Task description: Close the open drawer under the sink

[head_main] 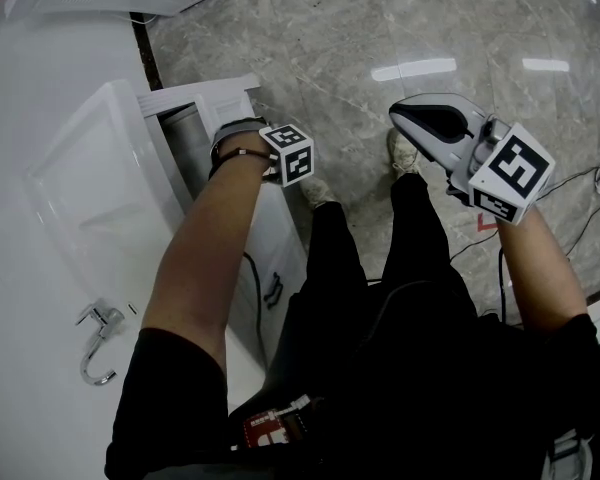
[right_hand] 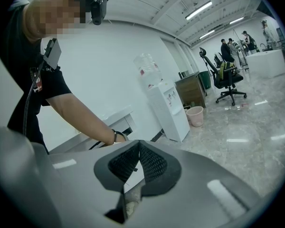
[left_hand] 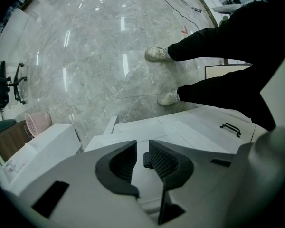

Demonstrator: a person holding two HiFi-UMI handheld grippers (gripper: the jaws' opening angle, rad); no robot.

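Note:
The open white drawer point(head_main: 202, 96) sticks out from under the sink basin point(head_main: 90, 188), with a grey pipe showing inside it. My left gripper point(left_hand: 142, 158) is down at the drawer front point(left_hand: 133, 129). Its jaws stand a narrow gap apart, and a small black handle piece point(left_hand: 146, 159) sits between them against the right jaw. In the head view only its marker cube point(head_main: 290, 154) shows, beside the hand. My right gripper point(head_main: 398, 110) is held up over the floor, away from the cabinet. Its jaws point(right_hand: 139, 146) are shut and hold nothing.
A second cabinet front with a black handle point(head_main: 273, 290) point(left_hand: 231, 128) lies nearer me. The faucet point(head_main: 98, 340) is on the counter at lower left. My own legs and shoes point(head_main: 405, 153) stand beside the cabinet. A pink bin point(left_hand: 37, 123), a water dispenser point(right_hand: 168, 110) and floor cables point(head_main: 580, 183) are nearby.

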